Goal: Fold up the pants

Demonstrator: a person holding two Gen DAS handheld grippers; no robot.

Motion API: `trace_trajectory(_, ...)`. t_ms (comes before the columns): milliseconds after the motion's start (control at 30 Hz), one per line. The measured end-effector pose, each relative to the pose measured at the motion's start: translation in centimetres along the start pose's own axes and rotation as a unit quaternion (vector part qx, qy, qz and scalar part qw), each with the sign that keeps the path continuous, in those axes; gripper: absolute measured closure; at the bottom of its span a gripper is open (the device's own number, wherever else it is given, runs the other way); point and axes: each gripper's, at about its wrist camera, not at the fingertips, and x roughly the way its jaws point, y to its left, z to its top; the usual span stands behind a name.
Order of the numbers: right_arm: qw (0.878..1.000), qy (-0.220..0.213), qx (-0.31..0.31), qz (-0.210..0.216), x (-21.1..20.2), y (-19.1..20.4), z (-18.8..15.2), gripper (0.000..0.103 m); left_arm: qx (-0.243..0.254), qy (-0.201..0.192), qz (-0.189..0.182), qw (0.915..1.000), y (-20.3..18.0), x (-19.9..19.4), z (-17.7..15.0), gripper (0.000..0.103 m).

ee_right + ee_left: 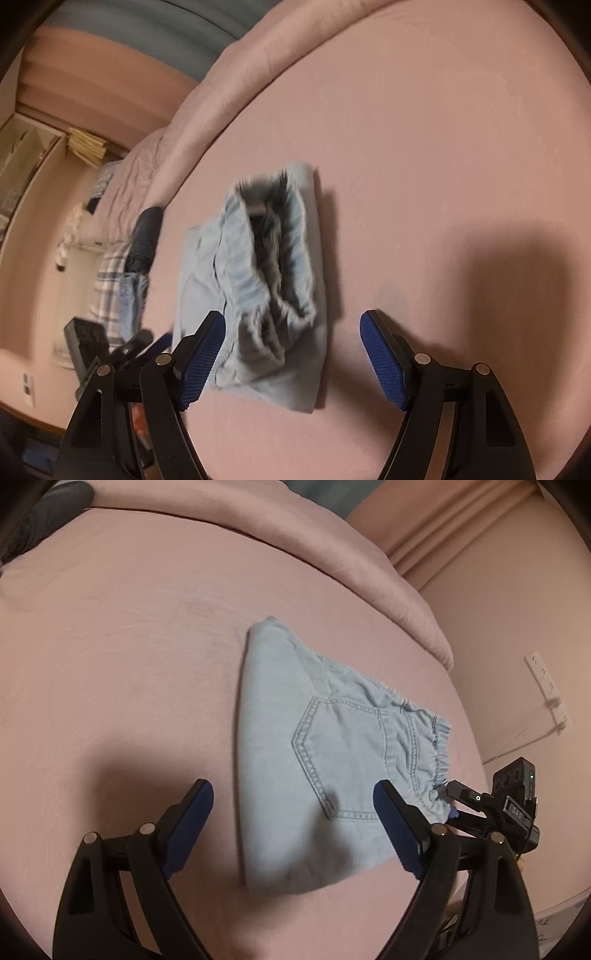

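Light blue denim pants (325,746) lie folded into a small packet on the pink bedsheet (129,664), back pocket up, elastic waistband toward the right. My left gripper (293,794) hovers over their near end with its jaws wide open and nothing pinched between the blue pads (192,819). In the right wrist view the pants (258,266) show their open waistband end. My right gripper (293,321) stands open just before that end, its left finger (203,362) beside the denim, gripping nothing. The right gripper's tips (452,805) also show near the waistband corner.
A rolled pink duvet (332,554) lines the bed's far side. A power strip (546,686) hangs on the wall at the right. A dark garment (147,236) and a plaid cloth (110,280) lie at the bed's edge, with shelves (22,162) beyond.
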Motion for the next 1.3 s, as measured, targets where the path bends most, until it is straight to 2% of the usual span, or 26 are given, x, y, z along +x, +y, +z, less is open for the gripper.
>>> trace_trajectory(200,1.0,-0.007,-0.005,0.029,1.7,1.2,0.2,0.027,0.01,0.022,0.002,0.9997,-0.3,2.0,0.1,0.014)
trace_trajectory(467,0.999,-0.006,-0.038,0.014,4.4,4.0,0.4,0.027,0.022,0.027,0.004,0.9994,-0.7,2.8,0.2,0.017)
trace_trajectory(567,0.999,-0.008,-0.054,0.005,4.7,4.6,0.1,0.027,0.035,0.028,0.01,0.9989,-1.0,3.0,0.2,0.029)
trace_trajectory(633,0.998,-0.008,-0.066,-0.003,4.8,4.9,0.0,0.032,0.049,0.025,0.023,0.9982,-1.3,3.2,0.2,0.04)
trace_trajectory(700,0.997,-0.008,-0.073,-0.013,5.0,5.1,-0.3,0.047,0.055,0.023,0.03,0.9978,-1.4,3.3,0.1,0.049)
trace_trajectory(800,0.997,-0.011,-0.077,-0.021,5.1,5.3,-0.5,0.054,0.059,0.015,0.035,0.9975,-1.2,3.1,0.2,0.064)
trace_trajectory(933,0.994,-0.022,-0.101,-0.04,5.3,6.3,-0.8,0.062,0.069,0.002,0.039,0.9968,-1.5,2.6,0.2,0.075)
trace_trajectory(967,0.993,-0.027,-0.106,-0.04,5.3,6.7,-0.8,0.066,0.072,-0.002,0.04,0.9966,-1.6,2.4,0.2,0.077)
trace_trajectory(1033,0.992,-0.035,-0.113,-0.045,5.1,7.4,-1.0,0.068,0.076,-0.011,0.039,0.9963,-1.8,2.0,0.4,0.082)
trace_trajectory(1167,0.988,-0.051,-0.135,-0.05,4.8,9.1,-0.8,0.071,0.077,-0.029,0.028,0.9962,-2.0,0.8,1.0,0.084)
trace_trajectory(1300,0.986,-0.063,-0.152,-0.04,4.9,10.7,-0.2,0.071,0.082,-0.052,0.033,0.9947,-2.2,-0.3,1.9,0.085)
